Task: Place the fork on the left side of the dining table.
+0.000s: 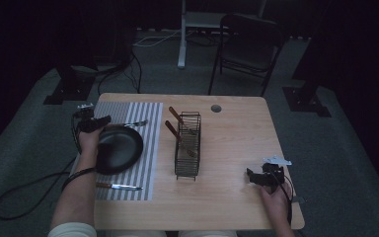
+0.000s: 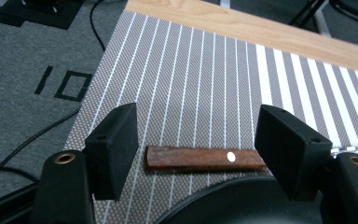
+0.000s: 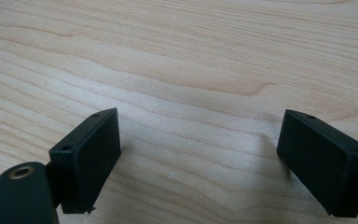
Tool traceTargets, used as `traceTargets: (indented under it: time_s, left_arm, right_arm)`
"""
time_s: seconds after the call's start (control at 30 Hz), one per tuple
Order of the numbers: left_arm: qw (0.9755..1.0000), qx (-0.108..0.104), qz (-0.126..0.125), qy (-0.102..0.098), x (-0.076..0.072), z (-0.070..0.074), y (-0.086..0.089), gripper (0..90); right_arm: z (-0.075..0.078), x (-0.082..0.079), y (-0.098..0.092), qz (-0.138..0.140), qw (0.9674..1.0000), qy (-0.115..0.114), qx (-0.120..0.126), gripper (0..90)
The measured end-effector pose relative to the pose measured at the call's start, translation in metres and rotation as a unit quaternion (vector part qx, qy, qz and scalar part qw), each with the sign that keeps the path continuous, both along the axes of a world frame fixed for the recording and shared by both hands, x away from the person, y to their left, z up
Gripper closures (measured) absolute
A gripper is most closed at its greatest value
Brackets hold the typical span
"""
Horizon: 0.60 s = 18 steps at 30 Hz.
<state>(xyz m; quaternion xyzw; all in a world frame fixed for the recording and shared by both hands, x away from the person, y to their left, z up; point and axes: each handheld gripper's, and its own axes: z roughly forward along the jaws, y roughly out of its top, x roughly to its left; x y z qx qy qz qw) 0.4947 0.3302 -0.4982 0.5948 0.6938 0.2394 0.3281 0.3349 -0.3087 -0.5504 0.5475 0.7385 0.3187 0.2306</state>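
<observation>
Dim room, grey carpet, dark curtains; a folding chair [image 1: 249,47] beyond a light wood tabletop [image 1: 237,148]. On its left side lies a striped placemat [image 1: 148,148] carrying a black plate [image 1: 121,148]. A wood-handled utensil [image 2: 205,158] lies on the mat just past the plate's far edge; likely a fork, though its head is hard to read. Left gripper [image 2: 196,144] hovers over it, fingers [image 2: 114,144] spread wide either side of the handle, not touching. A knife [image 1: 118,186] lies on the mat's near edge. Mid-table, a wire basket [image 1: 188,145] holds two brown-handled utensils, tilted. Right gripper [image 3: 200,158] low over bare wood at the near right corner, fingers wide, empty.
</observation>
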Motion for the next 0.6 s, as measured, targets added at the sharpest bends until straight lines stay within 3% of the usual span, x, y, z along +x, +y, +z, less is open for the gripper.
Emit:
traceTargets:
  time_s: [0.33, 0.6]
  left_arm:
    - [0.9992, 0.013, -0.038, -0.003, -0.023, 0.003, -0.011, 30.1]
    - [0.9979, 0.003, -0.063, -0.01, -0.05, 0.005, -0.014, 30.1]
  right_arm:
    - [0.0, 0.0, 0.0, 0.0, 1.0, 0.0, 0.0, 13.0]
    - [0.0, 0.0, 0.0, 0.0, 1.0, 0.0, 0.0, 13.0]
